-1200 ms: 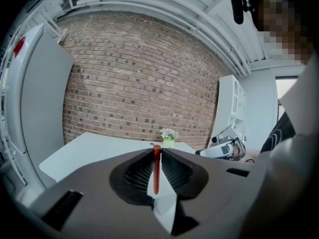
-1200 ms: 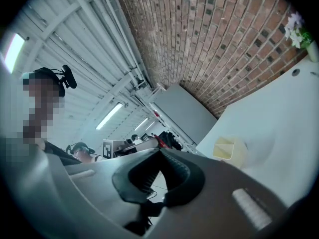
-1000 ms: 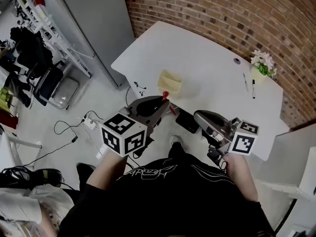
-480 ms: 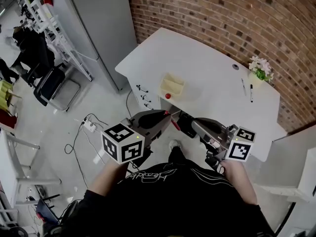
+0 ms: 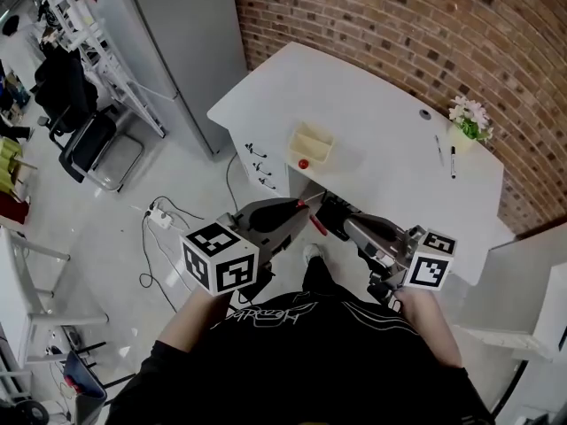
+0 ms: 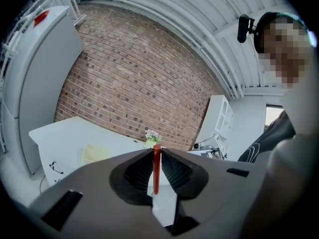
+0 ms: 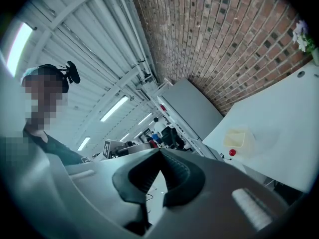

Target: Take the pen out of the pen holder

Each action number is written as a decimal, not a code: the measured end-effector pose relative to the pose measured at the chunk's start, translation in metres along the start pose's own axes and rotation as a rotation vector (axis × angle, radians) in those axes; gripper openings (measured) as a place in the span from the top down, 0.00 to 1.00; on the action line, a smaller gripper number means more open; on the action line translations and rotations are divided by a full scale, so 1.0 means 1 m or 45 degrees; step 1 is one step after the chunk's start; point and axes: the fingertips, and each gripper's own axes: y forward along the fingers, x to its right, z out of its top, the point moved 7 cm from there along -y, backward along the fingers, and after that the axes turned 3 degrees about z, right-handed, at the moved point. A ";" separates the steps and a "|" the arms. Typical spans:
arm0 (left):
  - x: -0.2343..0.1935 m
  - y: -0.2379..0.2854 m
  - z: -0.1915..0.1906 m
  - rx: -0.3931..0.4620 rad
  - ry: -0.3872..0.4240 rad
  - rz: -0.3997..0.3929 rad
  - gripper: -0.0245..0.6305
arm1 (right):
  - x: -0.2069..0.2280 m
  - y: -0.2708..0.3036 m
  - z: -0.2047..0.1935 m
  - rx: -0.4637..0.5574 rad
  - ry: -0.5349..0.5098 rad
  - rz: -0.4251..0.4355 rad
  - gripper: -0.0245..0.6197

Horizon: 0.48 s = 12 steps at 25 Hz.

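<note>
Left gripper (image 6: pixel 156 151): jaws clamped on red pen (image 6: pixel 156 169), which stands crosswise between the pads. Pen well apart from pale yellow pen holder (image 5: pixel 310 142). Right gripper (image 7: pixel 159 154): jaws together, nothing between. Both grippers side by side over floor (image 5: pixel 177 184), just off near edge of white table (image 5: pixel 372 104). Pen holder close to that edge, small red round object (image 5: pixel 303 164) at its front. Brick wall (image 5: pixel 399 25) bounds table's far side; flower pot (image 5: pixel 467 120) near far corner.
</note>
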 end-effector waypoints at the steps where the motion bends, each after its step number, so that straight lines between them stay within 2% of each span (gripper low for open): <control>1: 0.001 0.000 -0.001 -0.004 -0.001 -0.003 0.88 | 0.000 0.001 -0.002 -0.004 -0.006 0.003 0.96; 12: 0.001 0.000 -0.006 -0.007 -0.032 -0.009 0.88 | 0.002 0.002 -0.008 -0.029 0.009 0.001 0.96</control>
